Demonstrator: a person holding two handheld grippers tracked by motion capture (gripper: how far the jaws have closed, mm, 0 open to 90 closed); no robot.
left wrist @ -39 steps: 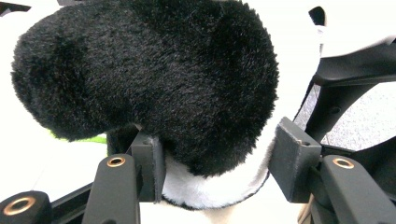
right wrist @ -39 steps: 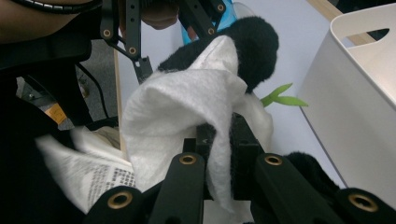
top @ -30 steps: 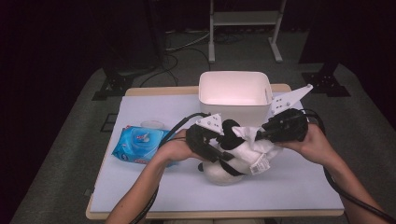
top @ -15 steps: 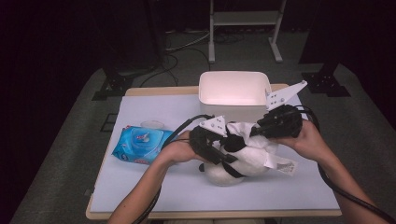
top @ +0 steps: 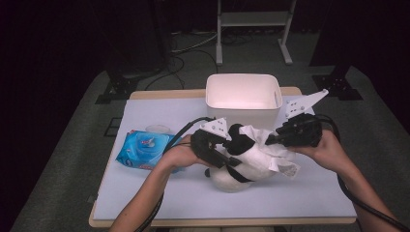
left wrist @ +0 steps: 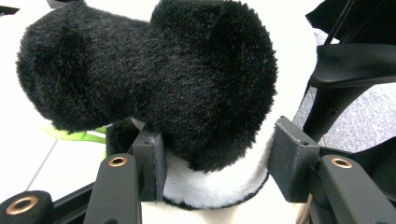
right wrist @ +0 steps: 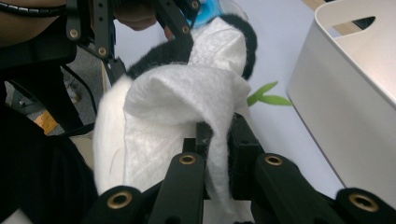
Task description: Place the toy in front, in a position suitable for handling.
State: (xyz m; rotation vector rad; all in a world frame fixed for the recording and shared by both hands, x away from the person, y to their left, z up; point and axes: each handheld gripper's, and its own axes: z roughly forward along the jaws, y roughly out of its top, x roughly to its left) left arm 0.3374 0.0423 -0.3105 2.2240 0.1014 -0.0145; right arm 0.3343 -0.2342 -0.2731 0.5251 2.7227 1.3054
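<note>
A black-and-white plush panda lies on the white mat at the table's middle. My left gripper comes from the left. In the left gripper view its jaws clamp a black furry limb of the panda, pads pressed into the fur. My right gripper reaches in from the right, shut on a white wet wipe. In the right gripper view, that gripper pinches the wipe, which drapes over the panda's white body.
A blue pack of wipes lies left of the panda, by the left forearm. A white plastic bin stands at the back of the table, close to the right gripper's side. Cables trail off both grippers.
The right gripper with the wipe has shifted slightly back and forth over the panda. The left gripper has kept its hold in place.
</note>
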